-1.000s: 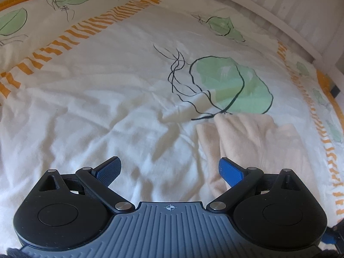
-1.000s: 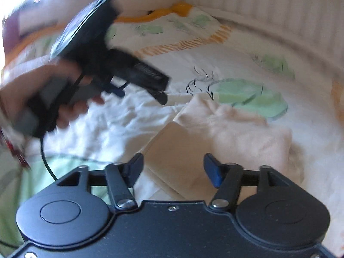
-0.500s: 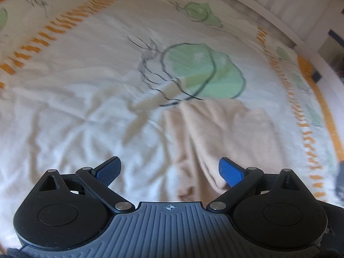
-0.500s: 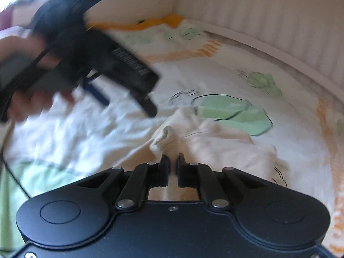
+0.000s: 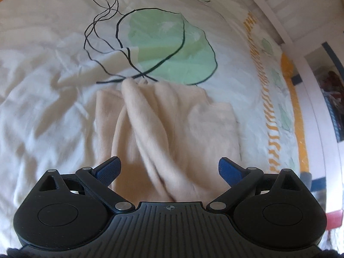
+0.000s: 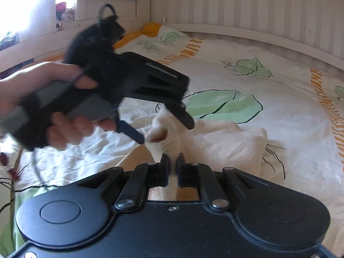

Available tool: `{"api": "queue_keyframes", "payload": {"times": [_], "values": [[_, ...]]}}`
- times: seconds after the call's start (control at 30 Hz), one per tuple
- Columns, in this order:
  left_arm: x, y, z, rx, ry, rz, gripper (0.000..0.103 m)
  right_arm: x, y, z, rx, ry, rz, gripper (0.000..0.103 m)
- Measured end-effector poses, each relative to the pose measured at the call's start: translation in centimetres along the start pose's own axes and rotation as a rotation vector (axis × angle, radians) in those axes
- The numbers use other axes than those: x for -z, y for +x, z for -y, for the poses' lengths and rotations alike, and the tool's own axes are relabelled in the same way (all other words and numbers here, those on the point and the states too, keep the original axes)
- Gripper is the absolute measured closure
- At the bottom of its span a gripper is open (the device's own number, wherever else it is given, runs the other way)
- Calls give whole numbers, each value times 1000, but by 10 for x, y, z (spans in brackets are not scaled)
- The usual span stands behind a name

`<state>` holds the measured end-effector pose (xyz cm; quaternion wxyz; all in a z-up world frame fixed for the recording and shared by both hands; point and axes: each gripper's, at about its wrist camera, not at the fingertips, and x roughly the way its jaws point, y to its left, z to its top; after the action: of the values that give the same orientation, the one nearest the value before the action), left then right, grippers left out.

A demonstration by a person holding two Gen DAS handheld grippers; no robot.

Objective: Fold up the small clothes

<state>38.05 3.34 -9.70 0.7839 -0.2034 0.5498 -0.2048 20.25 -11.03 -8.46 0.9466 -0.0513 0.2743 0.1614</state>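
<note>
Right wrist view shows you most of what matters: the cream garment (image 6: pixel 215 137) lies bunched on the bed's leaf-print duvet (image 6: pixel 279 107), and your right gripper (image 6: pixel 173 165) has its fingers drawn nearly together on a raised fold of that cloth, which lifts in a soft peak just ahead of the tips. It looks like a fleecy knit, light and limp, so expect it to drape and sag rather than hold any shape, and to slide little over the cotton beneath. Such cloth is best taken at a hem or corner, through one layer only if you can, since a pinch in the bulk drags the whole heap along. Your left gripper (image 5: pixel 169 168) hangs spread wide just above the garment's near end, gripping nothing; from the right wrist it shows blurred, close beside the lifted peak. The bed frame (image 6: pixel 258 34) and striped wall stand well behind.
</note>
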Motion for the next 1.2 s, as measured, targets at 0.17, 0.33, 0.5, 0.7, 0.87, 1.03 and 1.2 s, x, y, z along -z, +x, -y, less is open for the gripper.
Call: {"api": "queue_keyframes", "payload": {"times": [0.17, 0.33, 0.5, 0.7, 0.87, 1.03, 1.2], "values": [[-8, 8, 8, -39, 18, 15, 33, 2, -1, -1, -6, -6, 6, 92], [-7, 2, 19, -52, 67, 43, 43, 6, -3, -4, -18, -2, 9, 92], [-9, -3, 25, -75, 153, 93, 92, 4, -6, -11, -43, 10, 23, 92], [-6, -15, 29, -114, 287, 103, 93, -3, 2, -31, -104, -5, 30, 92], [-6, -4, 0, -166, 244, 87, 93, 8, 37, -52, -126, -54, -54, 91], [3, 2, -19, -169, 214, 106, 88, 26, 57, -63, -155, -108, -151, 78], [4, -23, -9, -294, 279, 189, 72, 16, 23, -42, -223, -50, -97, 36]]}}
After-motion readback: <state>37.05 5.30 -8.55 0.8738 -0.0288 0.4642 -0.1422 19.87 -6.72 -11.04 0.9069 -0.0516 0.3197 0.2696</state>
